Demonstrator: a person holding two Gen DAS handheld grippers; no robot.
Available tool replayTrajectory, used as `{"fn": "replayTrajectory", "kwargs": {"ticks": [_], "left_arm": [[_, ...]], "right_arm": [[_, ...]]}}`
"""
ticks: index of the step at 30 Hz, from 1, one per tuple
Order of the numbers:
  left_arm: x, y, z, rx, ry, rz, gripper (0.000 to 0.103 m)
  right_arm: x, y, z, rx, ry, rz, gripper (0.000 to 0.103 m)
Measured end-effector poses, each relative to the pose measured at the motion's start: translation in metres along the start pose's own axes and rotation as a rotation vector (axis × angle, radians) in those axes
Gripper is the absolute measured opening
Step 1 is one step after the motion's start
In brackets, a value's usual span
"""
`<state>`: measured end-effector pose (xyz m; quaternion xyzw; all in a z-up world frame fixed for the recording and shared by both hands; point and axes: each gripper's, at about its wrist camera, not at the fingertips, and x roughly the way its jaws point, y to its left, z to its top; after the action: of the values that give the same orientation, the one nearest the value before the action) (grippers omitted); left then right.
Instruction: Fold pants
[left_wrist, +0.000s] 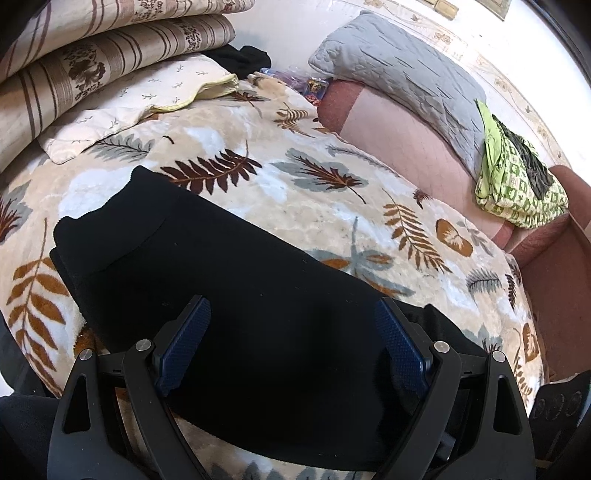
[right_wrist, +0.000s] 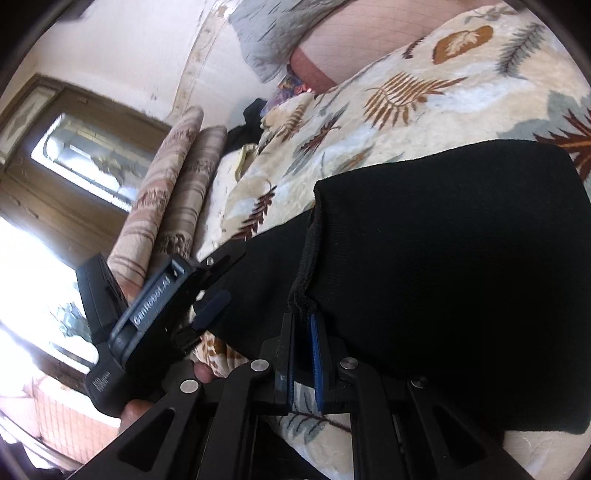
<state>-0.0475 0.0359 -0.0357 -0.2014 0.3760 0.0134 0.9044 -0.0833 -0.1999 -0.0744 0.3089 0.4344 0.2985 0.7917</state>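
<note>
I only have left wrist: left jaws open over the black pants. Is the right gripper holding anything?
Observer: Yes. The right gripper is shut on a thick folded edge of the black pants.
Operator: Where's my left gripper from there?
Observer: The left gripper is open at the pants' far side, left of the pinch in the right wrist view.
Operator: Anything behind it?
Observer: A window, beyond the striped cushions.

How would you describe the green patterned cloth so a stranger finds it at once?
Look past the leaf-print blanket to the pink sofa back. The green patterned cloth lies bunched there, beside the grey quilted cushion. It is the only bright green thing.
</note>
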Motion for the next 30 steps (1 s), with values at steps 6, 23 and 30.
{"fn": "replayTrajectory", "kwargs": {"ticks": [6,23,30], "left_arm": [[-0.003,-0.016,-0.004,0.063,0.002,-0.072,0.090],[0.009,-0.115,-0.074,0.618,0.304,-0.370,0.038],[0.018,-0.102,-0.061,0.486,0.345,-0.436,0.033]], "right_arm": [[0.010,-0.010,-0.004,0.016,0.027,0.022,0.009],[-0.101,-0.006,-0.032,-0.504,-0.017,-0.495,0.013],[-0.073,-0.003,-0.022,-0.572,0.006,-0.489,0.013]]}}
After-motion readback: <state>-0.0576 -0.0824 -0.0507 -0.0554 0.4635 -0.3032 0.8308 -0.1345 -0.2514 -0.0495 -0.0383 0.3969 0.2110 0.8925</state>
